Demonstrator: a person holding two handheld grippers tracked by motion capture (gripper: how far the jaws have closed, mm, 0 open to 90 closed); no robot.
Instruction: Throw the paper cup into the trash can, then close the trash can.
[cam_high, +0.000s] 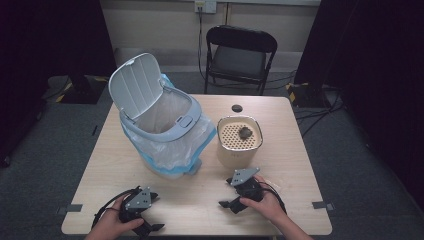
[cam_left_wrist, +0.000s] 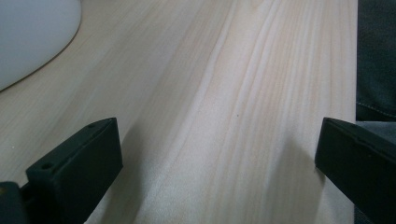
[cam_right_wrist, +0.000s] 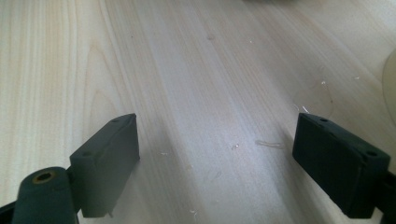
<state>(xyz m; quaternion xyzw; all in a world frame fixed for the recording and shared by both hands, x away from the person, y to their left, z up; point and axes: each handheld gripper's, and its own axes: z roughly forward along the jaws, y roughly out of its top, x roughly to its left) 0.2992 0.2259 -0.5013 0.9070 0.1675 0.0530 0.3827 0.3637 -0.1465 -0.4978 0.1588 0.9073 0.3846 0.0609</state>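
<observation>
Both grippers, left gripper (cam_high: 156, 212) and right gripper (cam_high: 226, 192), rest gaping near the bin (cam_high: 165, 145)

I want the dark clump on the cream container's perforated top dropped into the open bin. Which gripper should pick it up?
Probably the right gripper: it rests open just in front of the cream container holding the dark clump. The left gripper lies farther off.
</observation>
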